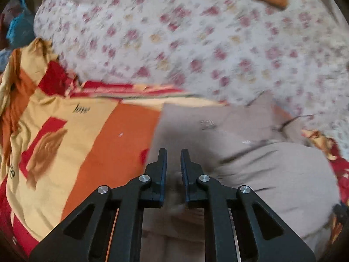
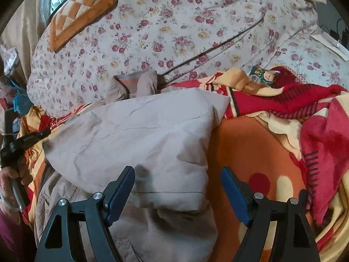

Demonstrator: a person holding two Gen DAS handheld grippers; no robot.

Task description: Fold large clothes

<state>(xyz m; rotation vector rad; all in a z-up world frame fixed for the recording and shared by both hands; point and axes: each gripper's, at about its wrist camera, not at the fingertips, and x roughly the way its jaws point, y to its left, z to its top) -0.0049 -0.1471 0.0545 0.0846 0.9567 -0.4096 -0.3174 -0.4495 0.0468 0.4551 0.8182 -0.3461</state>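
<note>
With the beige jacket (image 2: 139, 135) lying partly folded at frame centre on the bed (image 2: 250, 148), the right hand-held gripper (image 2: 177, 193) is hovering released; the left hand-held gripper (image 1: 173, 170), nearly clenched, is grasping nothing discernible, so align edges before pressing.

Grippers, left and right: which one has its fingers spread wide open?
The right gripper: its blue-padded fingers stand wide apart above the beige garment. The left gripper shows only a narrow gap between its fingers.

It was a home bedroom: a floral quilt (image 2: 174, 32) filled the upper frame, with an orange-and-red blanket (image 2: 250, 148) spread across the lower right.
</note>
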